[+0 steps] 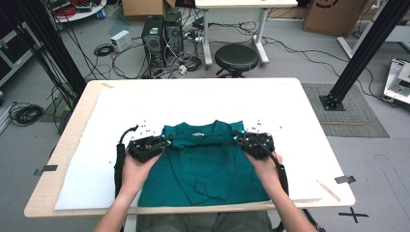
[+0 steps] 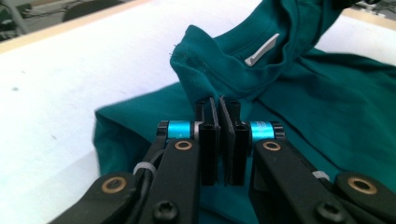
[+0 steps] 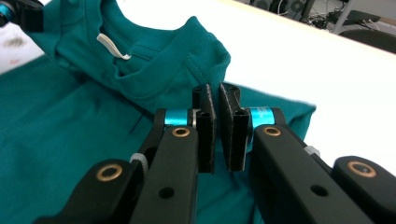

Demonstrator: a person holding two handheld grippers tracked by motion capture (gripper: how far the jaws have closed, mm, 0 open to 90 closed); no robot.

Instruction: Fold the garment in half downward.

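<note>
Left gripper (image 2: pixel 219 105) and right gripper (image 3: pixel 215 95) each pinch a teal T-shirt (image 1: pixel 203 166) shoulder; pinched cloth hidden between pads; white table cover (image 1: pixel 203 99) beyond.

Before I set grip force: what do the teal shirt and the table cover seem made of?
Teal shirt: soft matte knit, probably cotton jersey; it drapes and creases, with stitched seams and a white neck label. Table cover: white, matte, thin sheet, perhaps paper or foam; the wooden table edge shows past it.

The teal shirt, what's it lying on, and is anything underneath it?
The teal shirt lies on a white sheet that covers the wooden table. The left gripper and right gripper pinch its shoulders. Whatever is under the cloth is covered.
</note>
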